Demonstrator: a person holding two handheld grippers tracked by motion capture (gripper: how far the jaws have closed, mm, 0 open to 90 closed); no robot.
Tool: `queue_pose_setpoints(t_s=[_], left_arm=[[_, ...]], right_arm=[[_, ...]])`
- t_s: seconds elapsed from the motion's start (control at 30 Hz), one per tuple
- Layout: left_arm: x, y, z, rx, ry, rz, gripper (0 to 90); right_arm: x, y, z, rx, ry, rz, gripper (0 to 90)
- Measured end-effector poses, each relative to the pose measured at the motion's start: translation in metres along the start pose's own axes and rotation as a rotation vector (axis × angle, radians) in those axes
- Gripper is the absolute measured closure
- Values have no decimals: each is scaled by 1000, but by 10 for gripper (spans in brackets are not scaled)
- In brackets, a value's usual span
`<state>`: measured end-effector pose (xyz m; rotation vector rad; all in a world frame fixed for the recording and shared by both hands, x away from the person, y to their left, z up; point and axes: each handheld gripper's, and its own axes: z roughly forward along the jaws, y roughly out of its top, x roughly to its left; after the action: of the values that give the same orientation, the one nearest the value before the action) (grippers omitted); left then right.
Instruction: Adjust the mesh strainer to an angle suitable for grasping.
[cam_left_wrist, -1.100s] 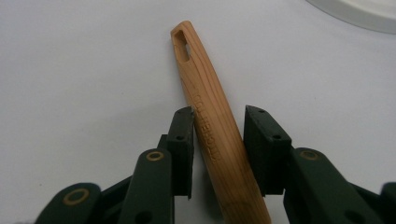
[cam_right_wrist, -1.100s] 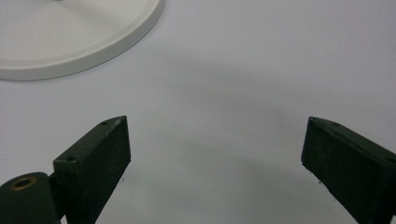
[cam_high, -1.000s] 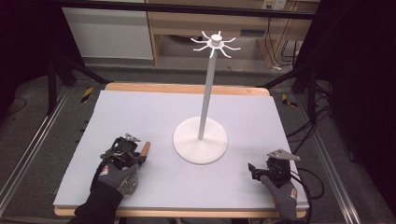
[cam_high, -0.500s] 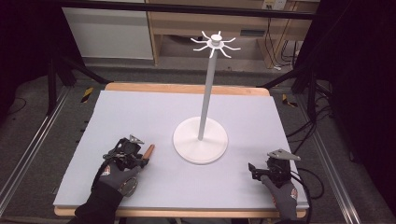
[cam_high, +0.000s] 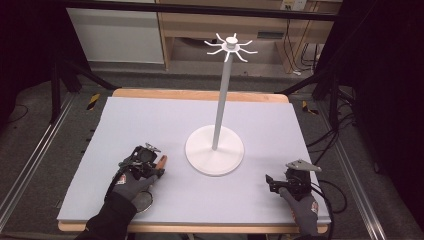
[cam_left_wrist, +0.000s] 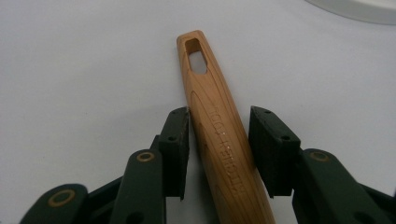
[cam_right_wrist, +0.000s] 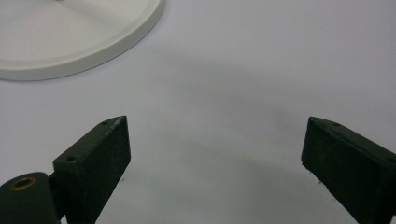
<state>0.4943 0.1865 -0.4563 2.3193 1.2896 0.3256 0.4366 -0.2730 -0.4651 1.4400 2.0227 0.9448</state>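
pale grey table (cam_high: 150, 125) bears wooden handle (cam_left_wrist: 219, 135) between just-opening left jaws; right jaws released.

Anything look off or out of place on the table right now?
Nothing stands out. The wooden handle lies flat between the left claw, whose jaws have just been opening. The white stand is upright, and the right claw is open over bare mat.

Light-brown wooden handle (cam_left_wrist: 219, 135), white stand (cam_high: 215, 150)
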Motion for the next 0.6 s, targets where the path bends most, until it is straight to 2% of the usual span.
queue_pose_setpoints(t_s=[0.17, 0.37, 0.4, 0.6], left_arm=[[-1, 1, 0, 12, 13, -4, 592], [1, 2, 0, 20, 4, -18, 606], [3, 1, -2, 17, 0, -31, 624], [6, 0, -5, 2, 0, -43, 672]], right_arm=[[0, 0, 0, 0, 4, -2, 84], [1, 0, 1, 2, 6, 2, 84], [0, 0, 0, 2, 5, 0, 84], [0, 0, 1, 8, 6, -5, 84]])
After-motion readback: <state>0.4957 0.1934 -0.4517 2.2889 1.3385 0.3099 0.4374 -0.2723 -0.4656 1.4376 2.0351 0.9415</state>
